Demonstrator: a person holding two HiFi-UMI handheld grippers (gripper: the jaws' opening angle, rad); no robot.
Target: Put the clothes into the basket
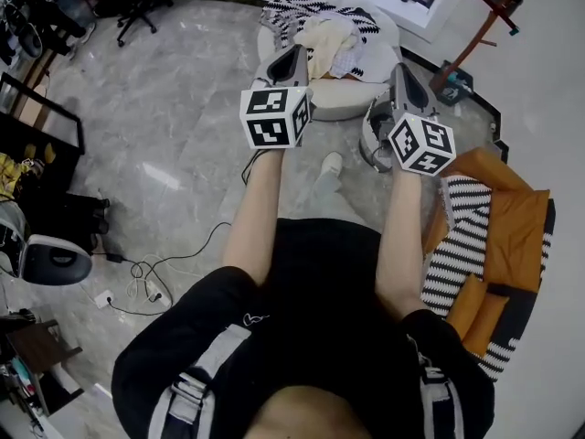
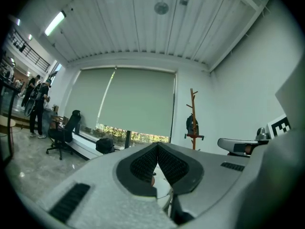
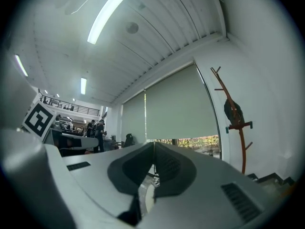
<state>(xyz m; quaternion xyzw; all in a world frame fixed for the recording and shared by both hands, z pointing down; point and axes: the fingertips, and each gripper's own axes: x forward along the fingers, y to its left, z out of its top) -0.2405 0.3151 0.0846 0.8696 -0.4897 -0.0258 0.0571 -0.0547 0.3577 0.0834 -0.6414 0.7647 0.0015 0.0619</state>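
The room has a grey marble floor (image 1: 174, 135), and near its far edge stands a round white basket (image 1: 343, 99). A black-and-white zigzag cloth (image 1: 302, 12) and a cream cloth (image 1: 329, 39) lie heaped on top of it. At the right edge of the floor is an orange seat (image 1: 516, 218) with a black-and-white striped cloth (image 1: 462, 245) on it. I think that one may be left to move.

The person holds the left gripper (image 1: 294, 55) and the right gripper (image 1: 402, 69) out side by side, just in front of the basket. Both pairs of jaws are closed tight with nothing in them. Since they point level, not down, I think neither is ready to pick anything up.

Only the head view shows the basket and the clothes. The gripper views look across the room and show a grey window blind (image 2: 126, 101) and a brown wooden coat stand (image 2: 193, 118) by the wall.
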